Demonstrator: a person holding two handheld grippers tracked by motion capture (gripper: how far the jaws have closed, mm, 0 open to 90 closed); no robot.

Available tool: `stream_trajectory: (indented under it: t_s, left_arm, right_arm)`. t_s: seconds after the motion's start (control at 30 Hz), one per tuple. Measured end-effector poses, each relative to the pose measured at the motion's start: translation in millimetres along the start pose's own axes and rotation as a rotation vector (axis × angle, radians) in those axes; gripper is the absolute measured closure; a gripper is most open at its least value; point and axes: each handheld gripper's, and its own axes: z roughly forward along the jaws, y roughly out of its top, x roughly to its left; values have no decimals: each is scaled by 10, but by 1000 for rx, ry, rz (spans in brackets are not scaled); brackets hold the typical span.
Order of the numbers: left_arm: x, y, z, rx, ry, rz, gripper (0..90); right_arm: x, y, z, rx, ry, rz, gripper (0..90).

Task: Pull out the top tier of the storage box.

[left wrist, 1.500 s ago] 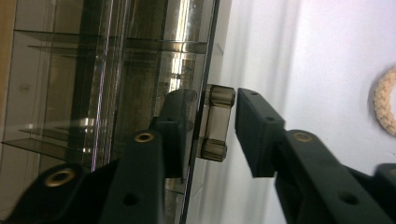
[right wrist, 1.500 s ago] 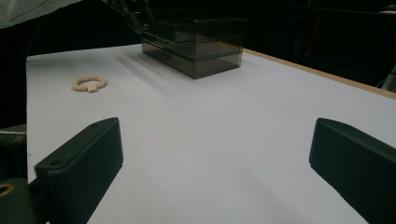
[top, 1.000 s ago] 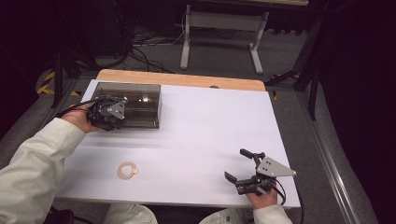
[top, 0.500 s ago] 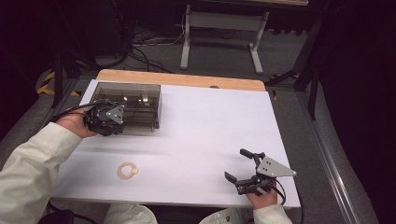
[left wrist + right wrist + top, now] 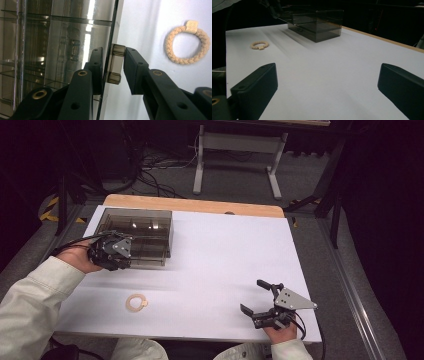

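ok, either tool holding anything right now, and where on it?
The left tool is closed on the smoky box's small handle at its front edge. The right tool stands open over bare table, holding nothing.

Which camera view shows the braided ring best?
The left gripper view: there the braided ring is close, its braid and small tag clear. The high view and right gripper view show it small on the table.

A cream braided ring (image 5: 136, 303) is seen lying flat on the white bench (image 5: 225, 265), near its front edge toward the left corner. Cables (image 5: 150, 175) are strewn on the floor beyond.
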Motion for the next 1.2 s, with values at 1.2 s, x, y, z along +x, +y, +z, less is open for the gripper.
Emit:
stream_trajectory:
  t_s: [1.2]
  left_arm:
    - [-167, -27, -244, -203, -12, -100, 526]
  right_arm:
    - [6, -5, -22, -1, -7, -2, 34]
